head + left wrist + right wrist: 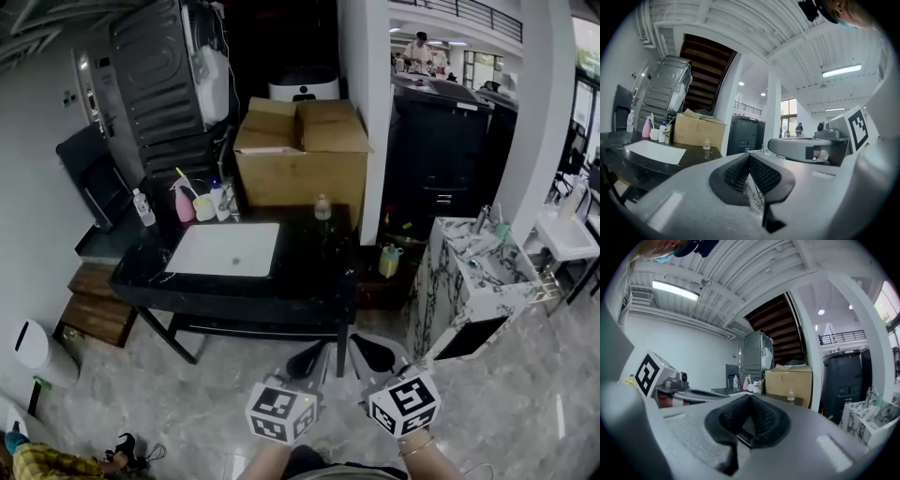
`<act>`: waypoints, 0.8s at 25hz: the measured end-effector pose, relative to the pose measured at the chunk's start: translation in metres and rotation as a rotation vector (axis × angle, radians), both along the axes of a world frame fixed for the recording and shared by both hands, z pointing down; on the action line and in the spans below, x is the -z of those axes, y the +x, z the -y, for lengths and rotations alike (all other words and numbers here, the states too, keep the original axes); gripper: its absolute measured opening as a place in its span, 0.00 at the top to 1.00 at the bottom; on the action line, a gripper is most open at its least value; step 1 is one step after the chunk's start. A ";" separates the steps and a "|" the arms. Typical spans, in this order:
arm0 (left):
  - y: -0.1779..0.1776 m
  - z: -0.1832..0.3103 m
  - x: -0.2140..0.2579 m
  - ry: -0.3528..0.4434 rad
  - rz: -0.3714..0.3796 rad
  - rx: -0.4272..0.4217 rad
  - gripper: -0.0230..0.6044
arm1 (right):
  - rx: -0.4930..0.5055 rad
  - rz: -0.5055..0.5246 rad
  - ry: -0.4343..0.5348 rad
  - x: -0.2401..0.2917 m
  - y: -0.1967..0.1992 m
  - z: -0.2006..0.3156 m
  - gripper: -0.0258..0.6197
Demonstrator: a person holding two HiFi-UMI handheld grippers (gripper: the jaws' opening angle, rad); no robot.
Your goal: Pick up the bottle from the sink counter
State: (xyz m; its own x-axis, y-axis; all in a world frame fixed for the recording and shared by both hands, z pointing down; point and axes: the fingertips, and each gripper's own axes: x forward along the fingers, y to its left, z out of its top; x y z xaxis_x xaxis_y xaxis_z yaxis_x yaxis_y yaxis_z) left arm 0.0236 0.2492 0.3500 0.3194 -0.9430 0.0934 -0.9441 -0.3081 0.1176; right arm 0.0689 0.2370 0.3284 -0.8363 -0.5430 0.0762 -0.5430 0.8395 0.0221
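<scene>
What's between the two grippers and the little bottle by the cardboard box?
Head view: just floor, then the black counter, lie between the left gripper, the right gripper and the little bottle.

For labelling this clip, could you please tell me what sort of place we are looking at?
Probably an indoor hall staged with washroom furniture, not a real bathroom: a black sink counter and a marble-patterned vanity stand in the open, near a cardboard box.
</scene>
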 end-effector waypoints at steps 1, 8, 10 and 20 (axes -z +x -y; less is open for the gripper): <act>-0.007 0.009 -0.001 -0.007 0.007 -0.005 0.96 | -0.008 -0.001 0.003 -0.001 -0.008 0.008 0.96; -0.032 0.054 -0.005 -0.015 -0.016 -0.052 0.96 | -0.039 -0.009 -0.016 -0.011 -0.038 0.047 0.96; -0.035 0.062 -0.006 -0.018 -0.015 -0.062 0.96 | -0.048 -0.010 -0.035 -0.016 -0.039 0.055 0.96; -0.040 0.127 -0.010 -0.021 -0.016 -0.053 0.96 | -0.011 -0.002 -0.058 -0.024 -0.050 0.124 0.96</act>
State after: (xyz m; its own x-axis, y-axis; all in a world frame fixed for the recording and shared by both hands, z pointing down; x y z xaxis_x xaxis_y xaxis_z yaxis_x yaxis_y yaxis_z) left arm -0.0166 0.1220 0.3598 0.3702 -0.9228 0.1072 -0.9245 -0.3547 0.1397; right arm 0.0193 0.1129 0.3520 -0.8299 -0.5471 0.1093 -0.5526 0.8330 -0.0258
